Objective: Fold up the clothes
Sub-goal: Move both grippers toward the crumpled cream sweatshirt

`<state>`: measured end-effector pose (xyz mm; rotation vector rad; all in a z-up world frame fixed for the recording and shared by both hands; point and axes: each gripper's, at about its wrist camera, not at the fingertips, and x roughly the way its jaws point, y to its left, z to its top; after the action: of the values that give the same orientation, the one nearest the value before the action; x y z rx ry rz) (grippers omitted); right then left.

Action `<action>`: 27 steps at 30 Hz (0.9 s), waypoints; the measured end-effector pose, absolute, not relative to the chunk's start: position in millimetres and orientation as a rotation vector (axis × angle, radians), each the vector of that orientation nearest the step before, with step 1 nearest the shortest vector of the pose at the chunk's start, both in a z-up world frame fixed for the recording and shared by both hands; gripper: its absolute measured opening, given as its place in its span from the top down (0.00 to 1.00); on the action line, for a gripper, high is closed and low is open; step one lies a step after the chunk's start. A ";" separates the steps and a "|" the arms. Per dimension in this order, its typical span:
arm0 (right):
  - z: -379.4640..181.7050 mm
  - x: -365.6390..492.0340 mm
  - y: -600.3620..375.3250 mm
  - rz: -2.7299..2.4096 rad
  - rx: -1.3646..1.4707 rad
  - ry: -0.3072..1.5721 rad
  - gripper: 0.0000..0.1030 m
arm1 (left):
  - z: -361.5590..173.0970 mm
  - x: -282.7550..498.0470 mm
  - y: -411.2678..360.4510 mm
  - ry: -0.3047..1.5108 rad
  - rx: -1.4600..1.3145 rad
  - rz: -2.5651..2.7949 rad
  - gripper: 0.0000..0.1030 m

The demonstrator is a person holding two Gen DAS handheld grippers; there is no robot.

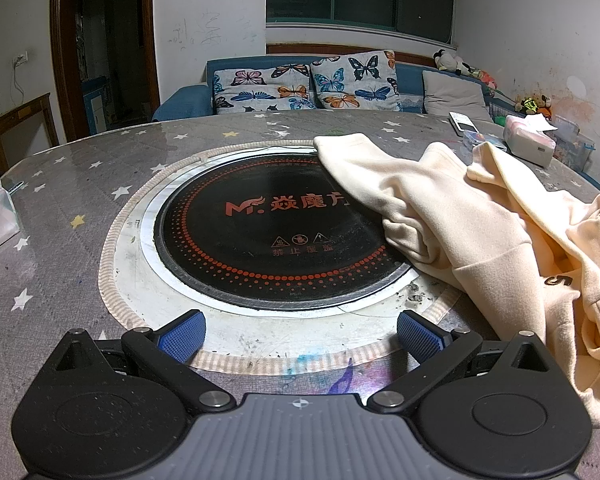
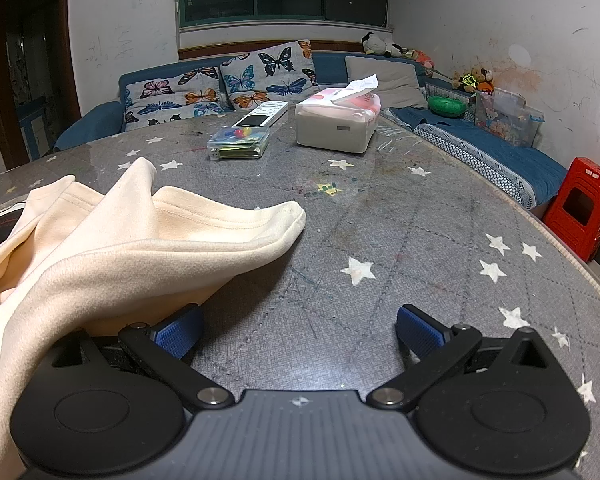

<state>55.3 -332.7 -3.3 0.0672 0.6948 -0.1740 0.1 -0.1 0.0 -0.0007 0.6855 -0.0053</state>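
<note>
Star-print table (image 2: 380,216) w/ 1 cream garment (image 2: 120,236), 2 empty grippers, left gripper (image 1: 300,334) & right gripper (image 2: 298,330), both apart

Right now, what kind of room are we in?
Probably a home living room. There's a blue sofa with butterfly cushions, stuffed toys on its back, and a cream garment on a round table with a built-in cooktop.

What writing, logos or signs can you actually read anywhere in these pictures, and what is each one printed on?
"Mr." with "焱魔方", the last character partly covered: orange logo on the black round hotplate.
"禁止覆盖" under three warning triangles: same hotplate.
"5", part of a dark print: cream garment.
Pink print on the tissue pack: too blurred to read.
Remote control: too small.
</note>
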 end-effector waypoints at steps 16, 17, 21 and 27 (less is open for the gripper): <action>11.7 26.8 -340.2 -0.151 0.073 0.714 0.00 | 3.8 0.1 -6.6 0.715 -0.015 0.012 0.00; 13.7 23.9 -339.7 -0.149 0.068 0.711 0.00 | 4.4 0.0 -7.7 0.720 -0.018 0.014 0.00; 21.0 12.7 -335.9 -0.123 0.071 0.703 0.00 | 6.6 -0.4 -12.2 0.737 -0.027 0.026 0.00; 28.1 -1.5 -327.6 -0.088 0.073 0.698 0.00 | 14.2 -9.6 -27.2 0.751 -0.041 0.021 0.00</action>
<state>-1.5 -327.6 28.0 0.0734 0.6976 -0.0884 -9.6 -27.2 14.2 -0.0409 0.7510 0.0208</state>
